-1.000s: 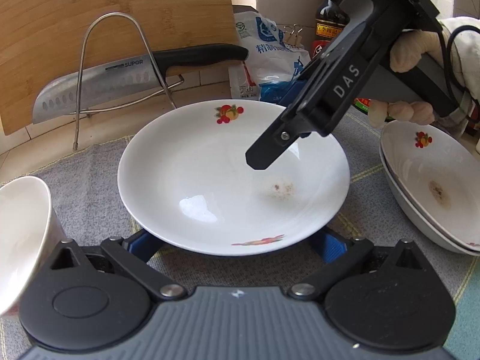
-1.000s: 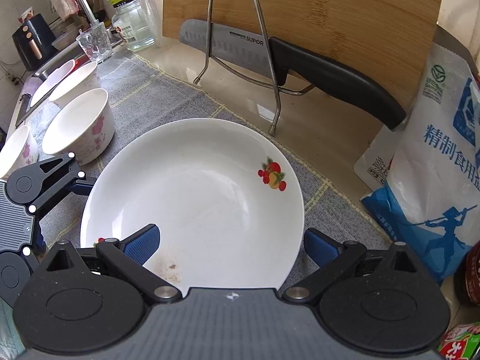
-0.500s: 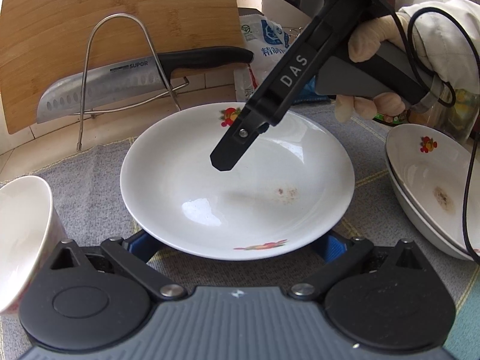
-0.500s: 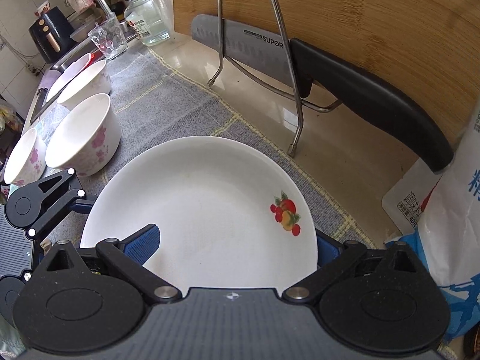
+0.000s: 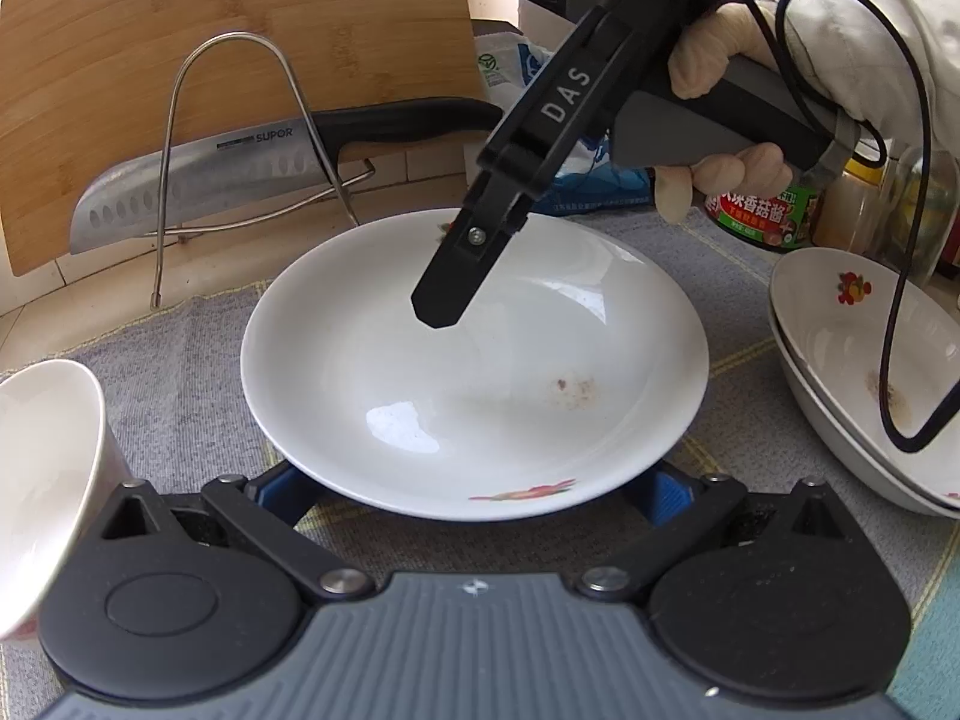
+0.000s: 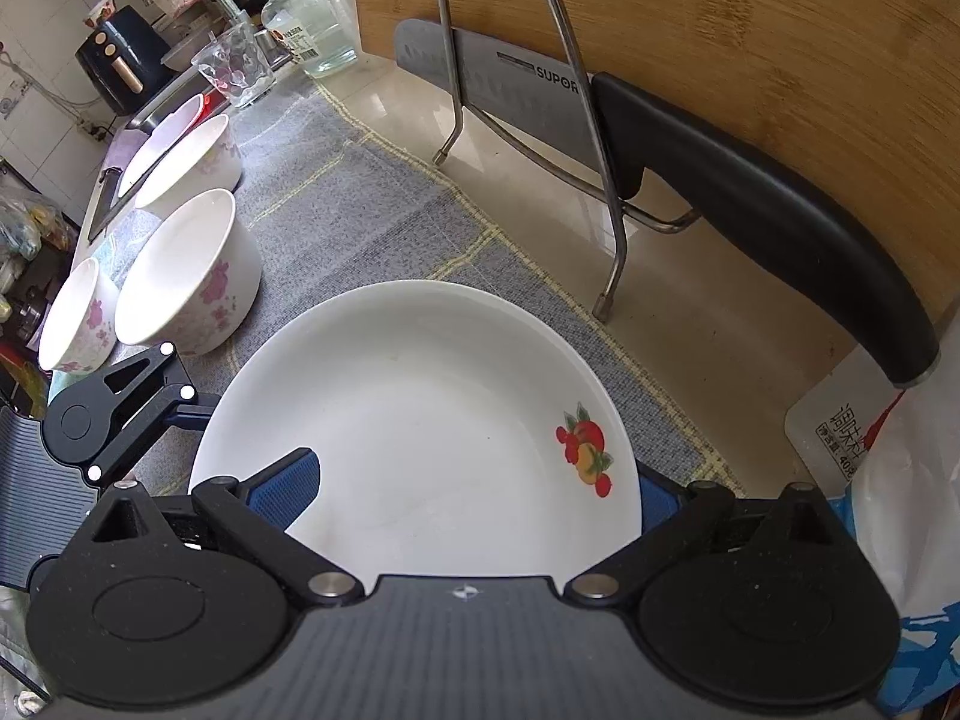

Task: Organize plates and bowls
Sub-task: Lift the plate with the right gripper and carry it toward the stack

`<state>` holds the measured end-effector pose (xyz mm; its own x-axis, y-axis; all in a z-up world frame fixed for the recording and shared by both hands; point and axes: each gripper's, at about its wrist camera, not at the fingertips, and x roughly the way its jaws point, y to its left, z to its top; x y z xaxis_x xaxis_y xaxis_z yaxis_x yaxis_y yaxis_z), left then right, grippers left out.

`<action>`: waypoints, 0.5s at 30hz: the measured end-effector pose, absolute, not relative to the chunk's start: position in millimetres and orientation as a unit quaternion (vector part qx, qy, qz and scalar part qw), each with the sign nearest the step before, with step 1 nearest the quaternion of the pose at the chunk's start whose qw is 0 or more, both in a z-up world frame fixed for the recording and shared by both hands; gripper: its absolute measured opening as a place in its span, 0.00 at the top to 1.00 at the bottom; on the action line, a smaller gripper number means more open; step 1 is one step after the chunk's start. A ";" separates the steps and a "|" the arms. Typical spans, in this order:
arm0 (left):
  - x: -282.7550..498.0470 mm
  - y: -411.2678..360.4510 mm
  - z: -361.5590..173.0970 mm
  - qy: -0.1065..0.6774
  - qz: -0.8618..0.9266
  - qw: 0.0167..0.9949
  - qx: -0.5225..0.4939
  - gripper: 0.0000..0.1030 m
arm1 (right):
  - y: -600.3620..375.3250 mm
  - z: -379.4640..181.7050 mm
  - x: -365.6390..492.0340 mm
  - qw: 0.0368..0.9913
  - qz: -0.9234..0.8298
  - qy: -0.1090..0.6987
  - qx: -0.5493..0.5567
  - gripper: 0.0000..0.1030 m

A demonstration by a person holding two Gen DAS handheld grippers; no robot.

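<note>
The plate (image 5: 474,372) lies flat on the grey mat (image 5: 180,372) on the counter (image 6: 690,324), white with a fruit print near its far rim and another at its near rim, and a small brownish smear inside. My left gripper (image 5: 474,489) sits at its near edge, jaws apart, one blue pad either side of the rim and low by the mat. My right gripper (image 6: 474,486) straddles the plate's right rim, jaws apart as well: the left pad (image 6: 282,489) hangs over the plate's inside, the other sits outside the rim. I cannot tell whether any pad touches the plate. In the left view my right hand (image 5: 720,114) holds that gripper's handle above the plate.

To the right two more plates (image 5: 864,384) are stacked. To the left a bowl (image 6: 186,276) with pink flowers stands on the mat, with further bowls (image 6: 78,318) beyond it. Behind the plate a knife (image 5: 240,162) rests in a wire rack (image 5: 240,120) against a leaning wooden board (image 5: 240,30). A bag (image 6: 900,510) and a jar (image 5: 762,210) stand at the far right.
</note>
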<state>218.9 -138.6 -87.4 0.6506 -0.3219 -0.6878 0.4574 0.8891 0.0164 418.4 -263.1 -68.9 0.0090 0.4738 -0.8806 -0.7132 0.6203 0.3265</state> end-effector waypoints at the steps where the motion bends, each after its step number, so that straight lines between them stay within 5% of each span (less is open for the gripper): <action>1: 219.5 -138.5 -87.2 0.358 -0.216 0.903 0.095 0.00 | -263.4 -68.8 418.3 0.703 0.422 0.563 -0.105 0.00; 15: 213.7 -136.1 -79.6 0.369 -0.230 0.893 0.113 0.02 | -262.2 -65.6 405.0 0.706 0.415 0.566 -0.098 0.00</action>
<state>213.7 -136.1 -79.6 0.6211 -0.3284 -0.7116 0.4946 0.8685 0.0309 405.0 -262.2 -65.6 0.0163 0.4744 -0.8802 -0.6966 0.6369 0.3303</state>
